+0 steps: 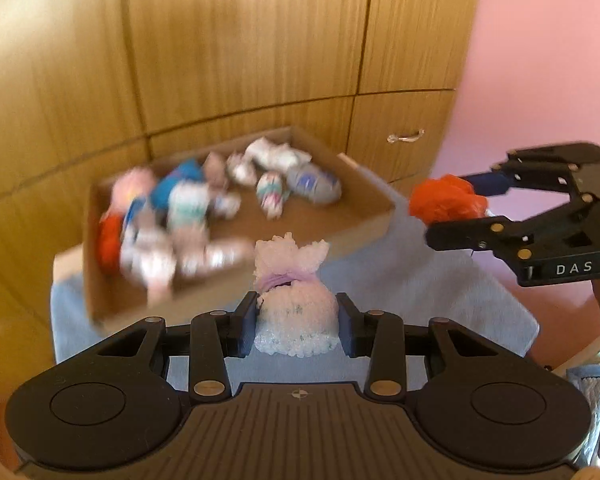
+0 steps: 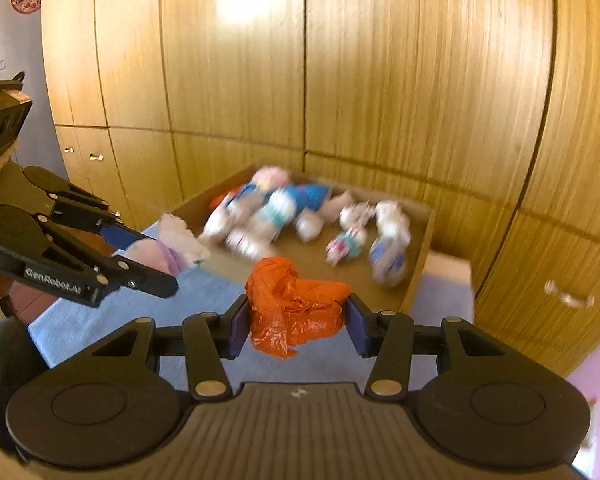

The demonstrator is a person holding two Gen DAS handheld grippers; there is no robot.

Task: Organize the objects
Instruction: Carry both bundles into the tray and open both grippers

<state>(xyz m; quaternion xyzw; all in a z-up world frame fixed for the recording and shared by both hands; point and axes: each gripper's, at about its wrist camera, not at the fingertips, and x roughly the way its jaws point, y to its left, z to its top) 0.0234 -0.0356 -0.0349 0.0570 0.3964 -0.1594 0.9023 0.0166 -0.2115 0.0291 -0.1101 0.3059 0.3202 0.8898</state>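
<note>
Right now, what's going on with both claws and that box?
Each claw holds a bundle above the blue cloth. The left claw is shut on a white bundle, the right claw on an orange bag. The cardboard box ahead already holds a heap of similar bundles; neither held one is in it yet.

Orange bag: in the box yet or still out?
Out. The orange bag is clamped in the right gripper above the blue cloth, short of the cardboard box.

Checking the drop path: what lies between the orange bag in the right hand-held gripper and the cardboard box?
Only bare blue cloth: the right wrist view shows nothing else between orange bag and cardboard box.
</note>
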